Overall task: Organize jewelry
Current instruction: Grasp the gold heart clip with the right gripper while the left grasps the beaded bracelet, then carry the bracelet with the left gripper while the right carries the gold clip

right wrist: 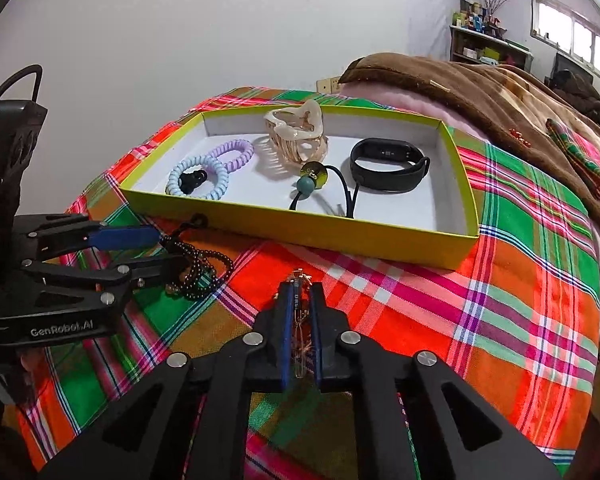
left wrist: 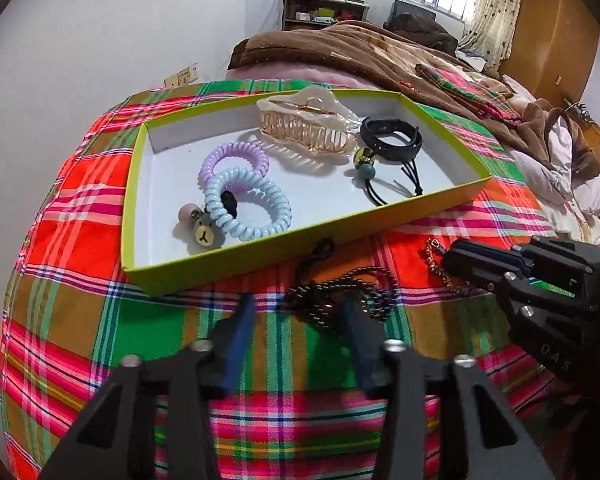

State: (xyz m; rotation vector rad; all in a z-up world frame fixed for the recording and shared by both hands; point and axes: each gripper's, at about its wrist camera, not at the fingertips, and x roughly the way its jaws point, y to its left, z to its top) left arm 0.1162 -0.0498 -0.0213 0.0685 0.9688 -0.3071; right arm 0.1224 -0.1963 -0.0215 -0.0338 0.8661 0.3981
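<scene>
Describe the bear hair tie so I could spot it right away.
Find the yellow-green box on the plaid cloth. Look in its white inside at the end with the two spiral hair ties, blue and purple. The bear hair tie lies beside the blue one: the only piece with a face, a grey bear head next to a pink ball.

Each black hand-held gripper (right wrist: 300,292) has blue finger pads (right wrist: 286,332), silver screws, and white "GenRobot.AI" lettering on the left one (right wrist: 162,250).
</scene>
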